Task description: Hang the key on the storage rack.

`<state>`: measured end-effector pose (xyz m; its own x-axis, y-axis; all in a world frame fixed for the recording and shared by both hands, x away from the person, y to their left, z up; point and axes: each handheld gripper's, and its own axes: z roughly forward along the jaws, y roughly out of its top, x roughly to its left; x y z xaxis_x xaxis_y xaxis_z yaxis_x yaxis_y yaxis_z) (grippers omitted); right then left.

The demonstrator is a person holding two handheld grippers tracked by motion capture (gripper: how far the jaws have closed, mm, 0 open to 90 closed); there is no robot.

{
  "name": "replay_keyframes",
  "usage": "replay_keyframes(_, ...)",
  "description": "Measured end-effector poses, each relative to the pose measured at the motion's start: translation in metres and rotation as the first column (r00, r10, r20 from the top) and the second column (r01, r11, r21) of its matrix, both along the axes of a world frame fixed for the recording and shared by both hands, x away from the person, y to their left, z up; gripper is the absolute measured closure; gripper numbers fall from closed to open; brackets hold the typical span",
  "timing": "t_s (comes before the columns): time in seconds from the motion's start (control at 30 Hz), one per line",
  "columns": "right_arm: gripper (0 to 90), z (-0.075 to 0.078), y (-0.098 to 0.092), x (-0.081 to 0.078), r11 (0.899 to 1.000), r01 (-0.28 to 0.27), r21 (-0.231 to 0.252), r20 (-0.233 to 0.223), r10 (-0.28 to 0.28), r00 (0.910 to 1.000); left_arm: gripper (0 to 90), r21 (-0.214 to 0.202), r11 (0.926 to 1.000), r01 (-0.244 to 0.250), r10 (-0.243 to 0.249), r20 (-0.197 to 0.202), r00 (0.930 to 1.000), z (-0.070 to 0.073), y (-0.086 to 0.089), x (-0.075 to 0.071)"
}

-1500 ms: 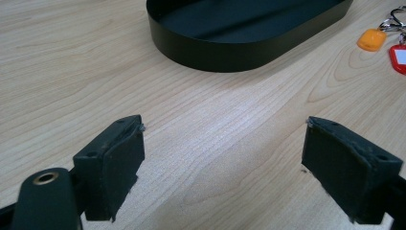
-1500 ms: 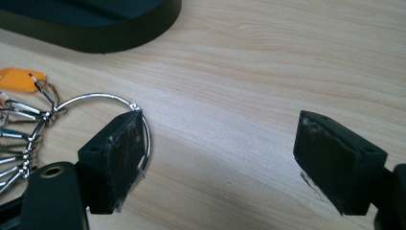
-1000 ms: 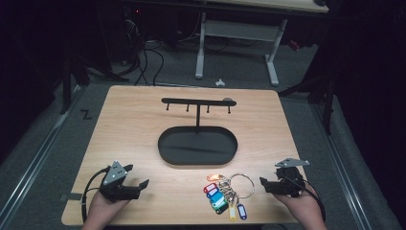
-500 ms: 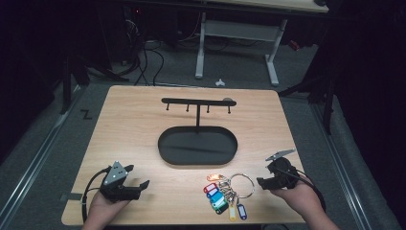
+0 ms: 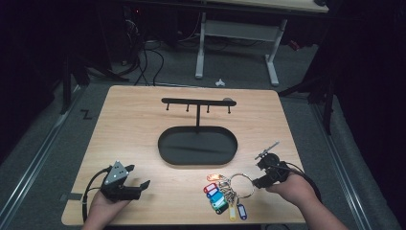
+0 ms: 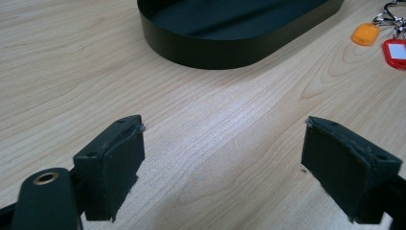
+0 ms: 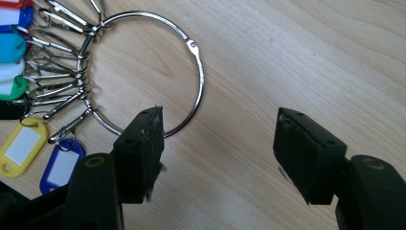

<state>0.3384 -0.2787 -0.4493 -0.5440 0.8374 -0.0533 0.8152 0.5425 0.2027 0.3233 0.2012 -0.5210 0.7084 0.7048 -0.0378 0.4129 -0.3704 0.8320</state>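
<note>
Holding my right tongs low over the table, I keep them right beside the big ring. In the right gripper view the jaws are wide open and hold nothing. One jaw sits over the edge of the ring, but I cannot tell if it touches. The ring lies flat on the wood near the front edge. Lots of little tags hang off it in a bunch: orange, red, blue, green, yellow.

My left tongs rest by the front left corner, well apart from the ring. Their jaws are wide open too, with just bare wood between them.

A black tray sits in the middle of the table. A thin rack with small hooks stands up from its back edge.
</note>
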Motion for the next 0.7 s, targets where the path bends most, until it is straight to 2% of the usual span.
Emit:
replay_keyframes(0.23, 39.4, -0.005, 0.012, 0.011, 0.998, -0.05, -0.028, -0.043, 0.049, 0.9979, 15.4, 0.001, 1.0, 0.005, -0.005, -0.004, 1.0, 0.0, 0.0, 0.0)
replay_keyframes(0.33, 41.0, -0.008, 0.015, 0.015, 0.998, -0.046, -0.036, -0.06, 0.044, 0.9973, 15.4, 0.002, 1.0, 0.006, -0.006, -0.006, 1.0, 0.0, -0.001, 0.0)
replay_keyframes(0.7, 59.7, -0.028, 0.03, 0.035, 0.994, -0.083, -0.072, -0.153, 0.071, 0.9856, 15.6, 0.007, 0.9999, 0.016, -0.016, -0.01, 0.9998, -0.001, -0.001, 0.0)
